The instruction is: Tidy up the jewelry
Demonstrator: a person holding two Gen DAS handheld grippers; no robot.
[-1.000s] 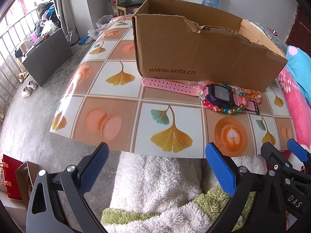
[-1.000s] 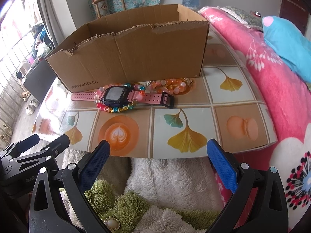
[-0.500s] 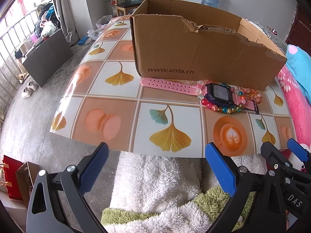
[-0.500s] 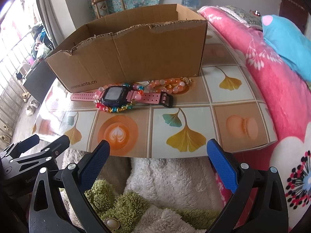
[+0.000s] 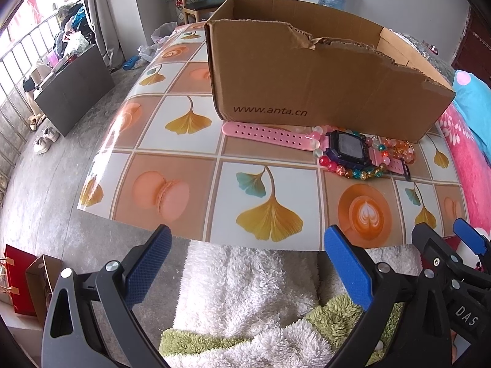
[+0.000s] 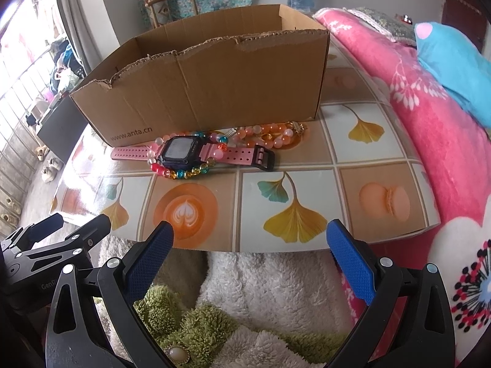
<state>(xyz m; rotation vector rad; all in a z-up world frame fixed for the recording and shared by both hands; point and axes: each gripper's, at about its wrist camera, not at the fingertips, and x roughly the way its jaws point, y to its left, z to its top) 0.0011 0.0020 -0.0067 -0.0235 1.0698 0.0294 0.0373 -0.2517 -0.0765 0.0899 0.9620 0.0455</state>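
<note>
so, going left to right across the table [image 5: 172, 141]: bare tiled cloth at the left end, nothing of the task there. next, the cardboard box [image 5: 307, 82], open-topped with a torn front rim, set back from the near edge. just in front of its front wall, close against it, the jewelry, all in one small heap. pink watch [image 5: 346, 148] lying flat, face up, long axis running left-right along the box front, plain holed strap end pointing left, black buckle end [image 6: 264, 158] pointing right. multicoloured bead bracelet [image 5: 353, 170] looped around and under the watch face, touching it. orange bead bracelet [image 6: 270, 135] behind the buckle side, nearest the box wall, overlapping the strap.

left gripper [image 5: 245, 260] spread wide and empty, held low off the near table edge over a fluffy white and green garment [image 5: 245, 291], aimed at the middle of the table, so the heap lies ahead and well to its right. right gripper [image 6: 248, 254] likewise spread wide, empty, also off the near edge, with the watch ahead and only slightly to its left. probably the right gripper the nearer and straighter shot, then. strap lying crosswise to both approach lines, so likely fingers closing front-to-back across the strap rather than along it. beads tangled with the watch, so likely to drag along on a lift. nothing yet picked up; box contents hidden from both views.
</note>
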